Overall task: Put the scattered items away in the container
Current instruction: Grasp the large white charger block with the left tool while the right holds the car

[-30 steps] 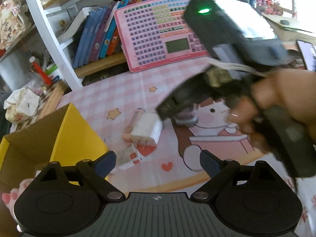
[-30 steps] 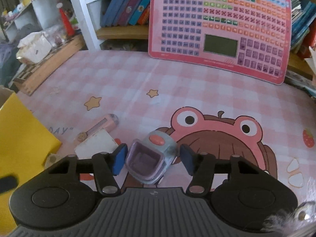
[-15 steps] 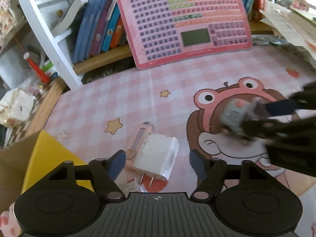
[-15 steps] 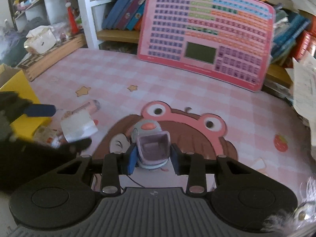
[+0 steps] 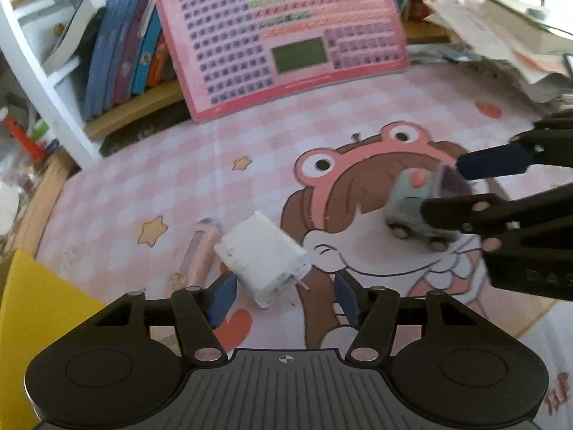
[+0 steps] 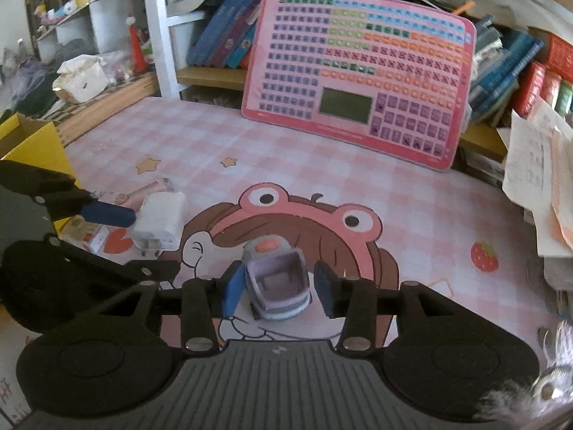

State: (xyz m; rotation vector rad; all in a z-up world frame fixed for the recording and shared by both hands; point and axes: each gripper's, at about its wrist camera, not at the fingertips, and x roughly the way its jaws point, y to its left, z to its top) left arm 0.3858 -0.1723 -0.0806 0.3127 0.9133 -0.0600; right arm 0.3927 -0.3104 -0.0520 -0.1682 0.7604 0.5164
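A: Left to right, what's on the mat?

B: Far left, yellow container [image 5: 39, 308], open cardboard box, corner only in left wrist view. Next to it a small printed packet [image 6: 91, 233], text too blurred to read. Then a pink tube [image 5: 197, 254] lying flat, touching the white charger plug [image 5: 261, 261], prongs facing near.

A: Left gripper?

B: Left gripper [image 5: 283, 295] is spread wide, the charger plug sits between the blue pads but neither pad touches it. Holding nothing.

A: And right side?

B: Small grey-blue toy car [image 6: 275, 279], orange button on top, on the frog-girl print. Right gripper [image 6: 277, 292] brackets it. Jaws are apart: left pad looks just at the car body, right pad shows a gap. Not pinched, I'd say.

A: Step?

B: My read: both at pre-grasp, one item each. Nothing seen in the container, though its inside is hidden. Next move: close on the charger plug across its flat sides, close on the toy car, lift, carry both left to the container. The car has wheels, could roll off the pad if squeezed off-centre.

A: Any readable writing?

B: None. Pink keyboard toy [image 6: 361, 75] leaning on the far shelf has key rows and a small screen, legends illegible. Book spines too blurred. Red characters on the near right mat edge, unreadable.
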